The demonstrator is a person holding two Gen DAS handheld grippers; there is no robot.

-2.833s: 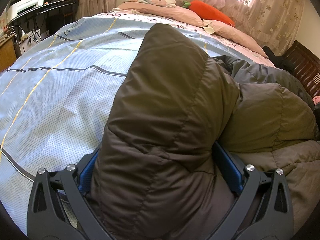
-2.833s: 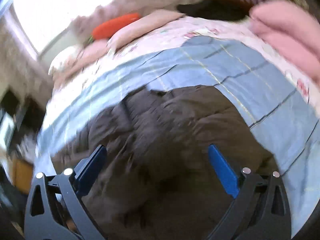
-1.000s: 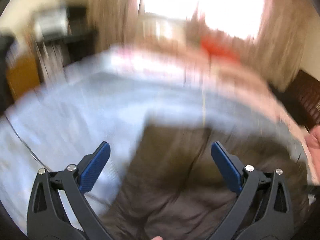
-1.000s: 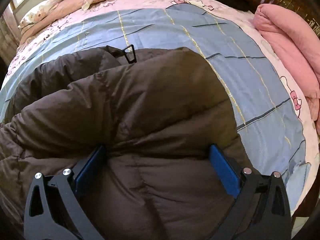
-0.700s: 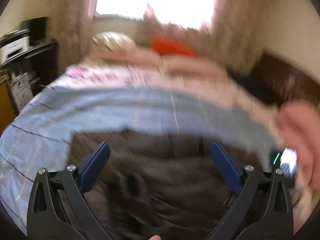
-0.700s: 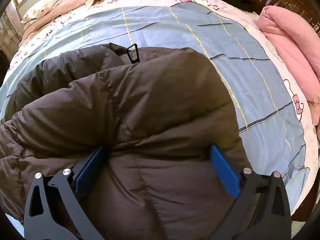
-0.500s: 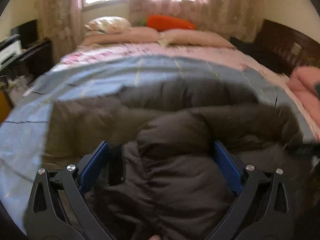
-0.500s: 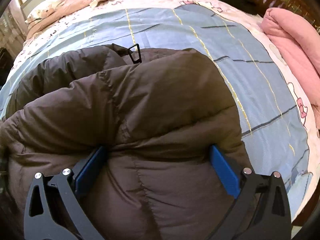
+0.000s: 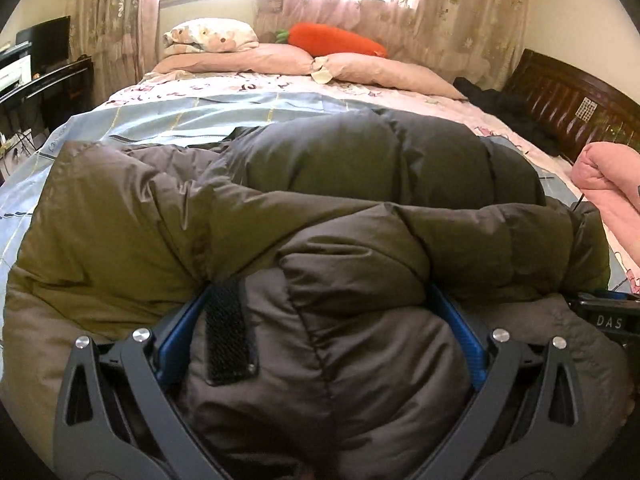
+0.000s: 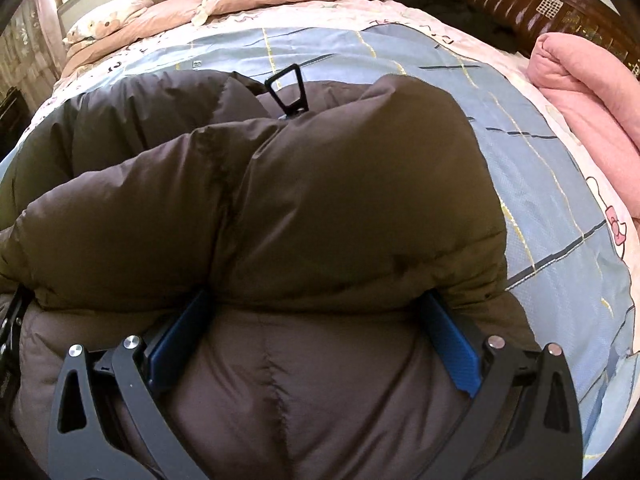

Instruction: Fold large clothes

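Brown puffer jacket (image 9: 320, 208) bunched on bed (image 10: 540, 184), over blue sheet. Left gripper (image 9: 320, 320) jaws wide, jacket bulk w/ velcro strip (image 9: 228, 332) between. Right gripper (image 10: 316, 332) jaws wide, straddling jacket fold. No containers.

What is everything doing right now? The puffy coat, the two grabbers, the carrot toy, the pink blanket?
Puffy brown coat: bunched and partly folded on the bed.
Left gripper: jaws wide apart, coat fabric bulging between them.
Right gripper: jaws wide apart, coat fabric bulging between them.
Carrot plush: lying on the pillows.
Pink blanket: rolled up at the bed's edge.
Black loop: sticking up from the coat.
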